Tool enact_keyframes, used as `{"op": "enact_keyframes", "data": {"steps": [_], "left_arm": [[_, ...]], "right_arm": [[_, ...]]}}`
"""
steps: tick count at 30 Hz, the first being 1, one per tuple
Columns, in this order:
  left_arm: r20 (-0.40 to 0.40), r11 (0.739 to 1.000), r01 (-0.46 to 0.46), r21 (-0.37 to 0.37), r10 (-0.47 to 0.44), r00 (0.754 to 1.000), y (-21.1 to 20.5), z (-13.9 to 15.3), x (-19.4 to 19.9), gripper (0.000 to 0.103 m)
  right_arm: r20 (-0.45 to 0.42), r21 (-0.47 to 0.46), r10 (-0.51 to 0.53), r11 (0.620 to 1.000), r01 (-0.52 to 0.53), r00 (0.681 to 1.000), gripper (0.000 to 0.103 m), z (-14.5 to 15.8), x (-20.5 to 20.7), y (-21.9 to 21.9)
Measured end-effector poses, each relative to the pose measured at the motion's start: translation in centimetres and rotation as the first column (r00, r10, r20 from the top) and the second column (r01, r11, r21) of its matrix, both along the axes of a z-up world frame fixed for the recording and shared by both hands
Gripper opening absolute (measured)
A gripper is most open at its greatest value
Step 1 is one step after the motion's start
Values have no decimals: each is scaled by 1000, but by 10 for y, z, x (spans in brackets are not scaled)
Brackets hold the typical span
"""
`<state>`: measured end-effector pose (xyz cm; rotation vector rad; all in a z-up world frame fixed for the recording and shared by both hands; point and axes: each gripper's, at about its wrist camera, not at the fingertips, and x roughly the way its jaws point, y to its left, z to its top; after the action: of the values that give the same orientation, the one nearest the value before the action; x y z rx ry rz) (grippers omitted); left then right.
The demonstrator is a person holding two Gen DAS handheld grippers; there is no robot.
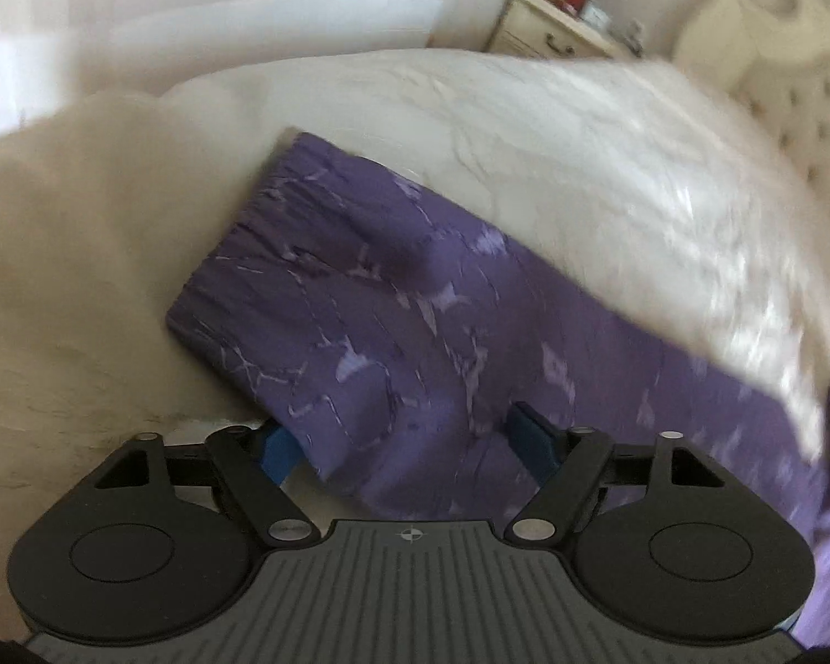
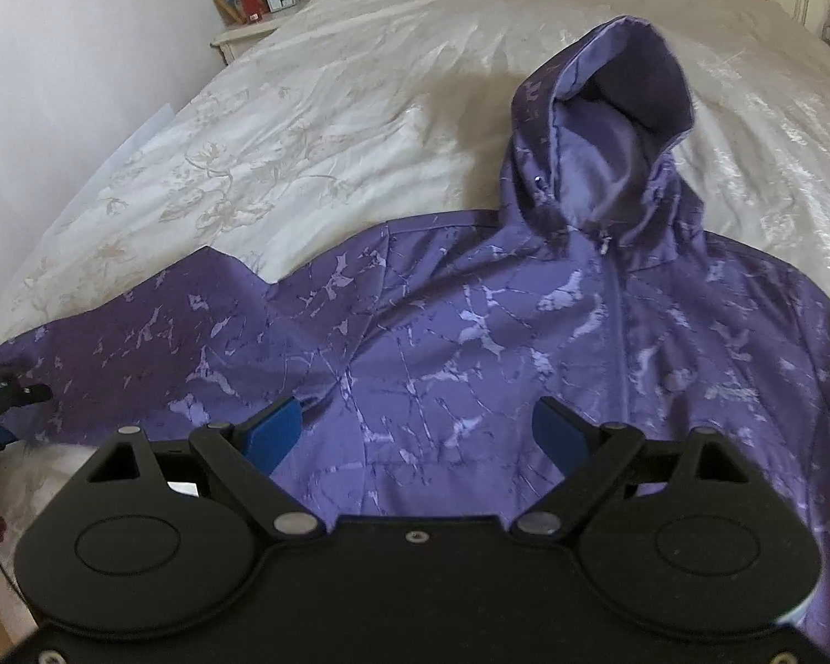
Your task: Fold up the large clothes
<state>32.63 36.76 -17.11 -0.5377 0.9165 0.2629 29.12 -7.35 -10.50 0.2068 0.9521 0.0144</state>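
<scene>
Purple marbled hoodie (image 2: pixel 470 343) lies face-up on the bed (image 2: pixel 304 110), hood (image 2: pixel 608 110) toward the headboard. Left tongs (image 1: pixel 409 437) released, straddling the sleeve (image 1: pixel 359 299) near its cuff; right tongs (image 2: pixel 415 431) released, empty, over the chest. Suggest clamping the cuff fully, then carrying the sleeve flat across the chest.

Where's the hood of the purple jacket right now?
In the right wrist view the hood stands propped open, upper right of centre on the white bedspread, beyond the right gripper.
</scene>
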Motion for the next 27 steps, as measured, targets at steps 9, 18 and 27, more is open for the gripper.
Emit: {"op": "enact_keyframes", "data": {"steps": [9, 18, 27], "left_arm": [[215, 1000, -2, -15, 5, 977, -1, 60, -25, 12], [408, 974, 204, 101, -228, 884, -55, 150, -43, 12], [527, 898, 423, 122, -420, 739, -147, 186, -22, 12]], "right_arm": [[-30, -18, 25, 1000, -25, 999, 82, -34, 57, 27], [-135, -39, 147, 987, -153, 980, 20, -95, 90, 66], [-129, 109, 171, 982, -157, 977, 29, -82, 88, 25]]}}
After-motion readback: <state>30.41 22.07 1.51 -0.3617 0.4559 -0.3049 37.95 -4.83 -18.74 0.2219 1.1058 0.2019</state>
